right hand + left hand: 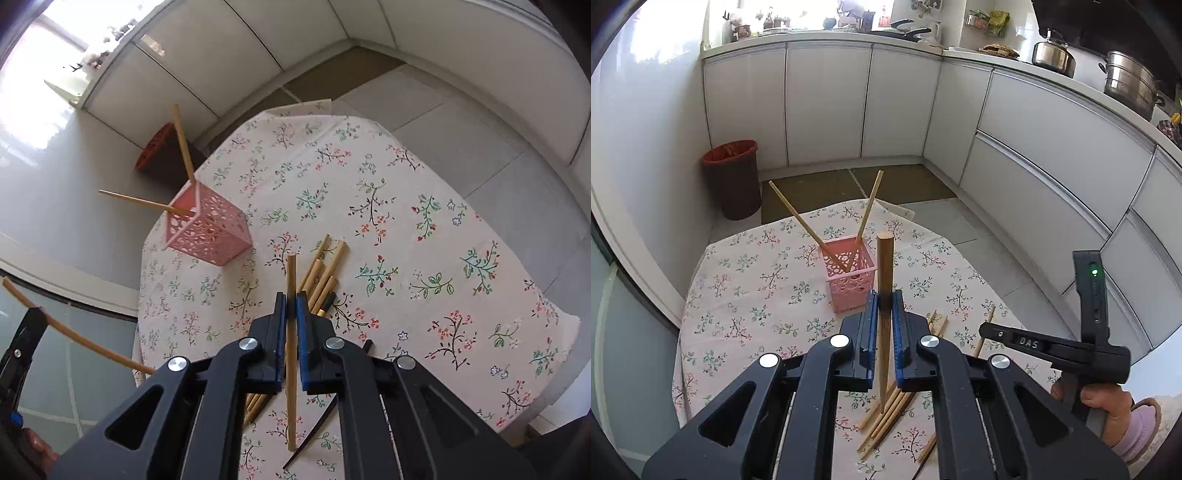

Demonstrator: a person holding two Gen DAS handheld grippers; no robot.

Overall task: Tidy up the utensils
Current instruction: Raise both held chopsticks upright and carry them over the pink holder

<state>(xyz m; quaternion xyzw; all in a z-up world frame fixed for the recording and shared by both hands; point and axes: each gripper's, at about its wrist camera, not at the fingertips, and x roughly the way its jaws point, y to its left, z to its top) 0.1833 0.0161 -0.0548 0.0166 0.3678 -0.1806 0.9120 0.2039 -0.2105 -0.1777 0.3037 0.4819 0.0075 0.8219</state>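
A pink perforated basket [849,284] [207,229] stands on the floral-cloth table with two wooden chopsticks [809,229] leaning out of it. My left gripper [885,301] is shut on a wooden chopstick [885,266] that stands nearly upright, lifted above the table. My right gripper [291,302] is shut on another wooden chopstick [291,273], held off the cloth. Several loose chopsticks [325,273] [886,417] lie in a pile on the cloth beneath both grippers, one dark one among them. In the left wrist view the right tool [1089,332] and the hand holding it show at the right.
The table [443,240] stands in a kitchen corner with white cabinets [827,103] behind. A brown bin with a red liner [733,177] stands on the floor beyond the table's far left. Pots [1130,81] sit on the counter at right.
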